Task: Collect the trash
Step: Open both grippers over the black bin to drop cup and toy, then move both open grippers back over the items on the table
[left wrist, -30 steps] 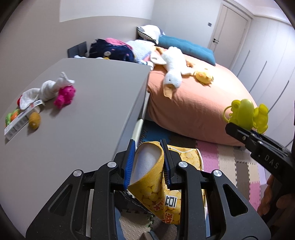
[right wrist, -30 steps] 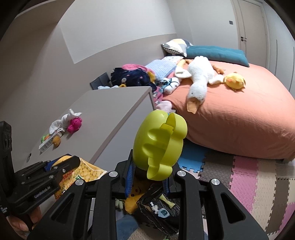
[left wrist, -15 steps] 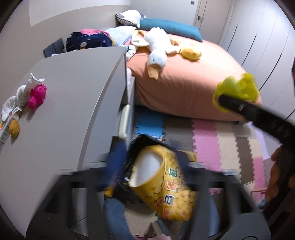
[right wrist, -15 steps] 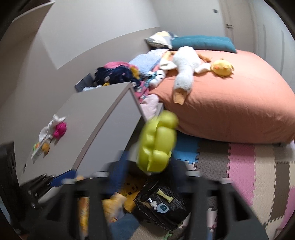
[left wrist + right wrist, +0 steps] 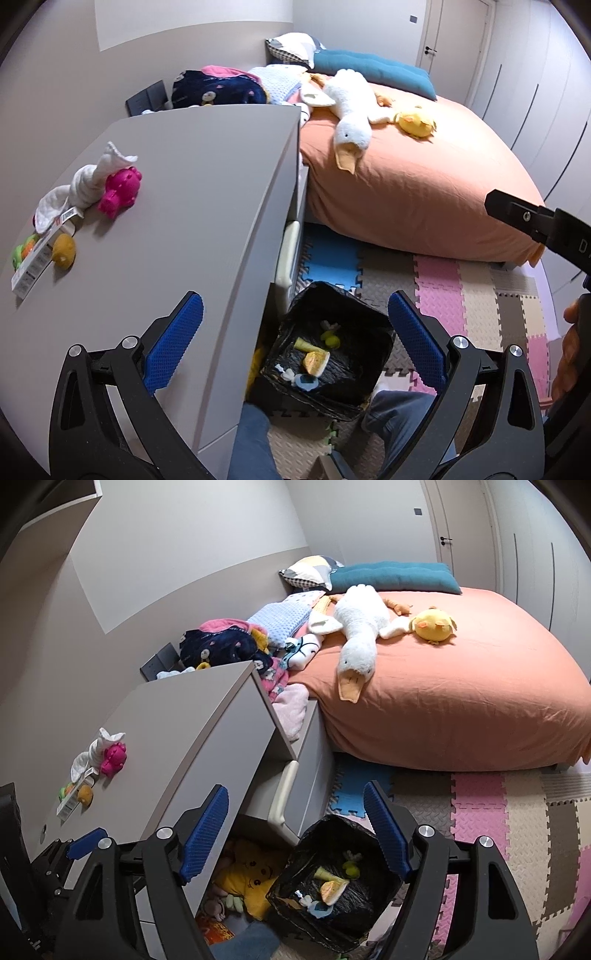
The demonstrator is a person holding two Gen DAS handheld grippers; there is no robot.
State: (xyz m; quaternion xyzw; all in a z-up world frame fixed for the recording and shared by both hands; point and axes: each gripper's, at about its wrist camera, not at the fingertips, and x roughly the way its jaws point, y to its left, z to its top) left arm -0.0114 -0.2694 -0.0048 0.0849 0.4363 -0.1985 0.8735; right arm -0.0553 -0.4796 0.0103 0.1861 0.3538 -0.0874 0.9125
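Note:
A bin lined with a black bag point(image 5: 373, 325) stands on the floor beside the grey dresser; it also shows in the right wrist view point(image 5: 332, 830). The yellow snack bag point(image 5: 314, 361) and small yellow-green pieces lie inside it. My left gripper point(image 5: 291, 339) is open and empty above the bin. My right gripper point(image 5: 295, 834) is open and empty above the bin too. On the dresser top point(image 5: 192, 206) lie a white cloth point(image 5: 88, 181), a pink toy point(image 5: 120, 188), a small box point(image 5: 31, 266) and a mustard ball point(image 5: 63, 254).
An orange bed point(image 5: 424, 177) with a plush goose point(image 5: 351, 110) and a yellow chick point(image 5: 415, 123) fills the right. Foam puzzle mats point(image 5: 461, 295) cover the floor. A yellow plush point(image 5: 247, 878) lies under the dresser. The person's legs point(image 5: 255, 443) are beside the bin.
Both grippers opened over the bin. The yellow snack bag left my left gripper and the yellow-green toy left my right gripper; both now lie in the bin.

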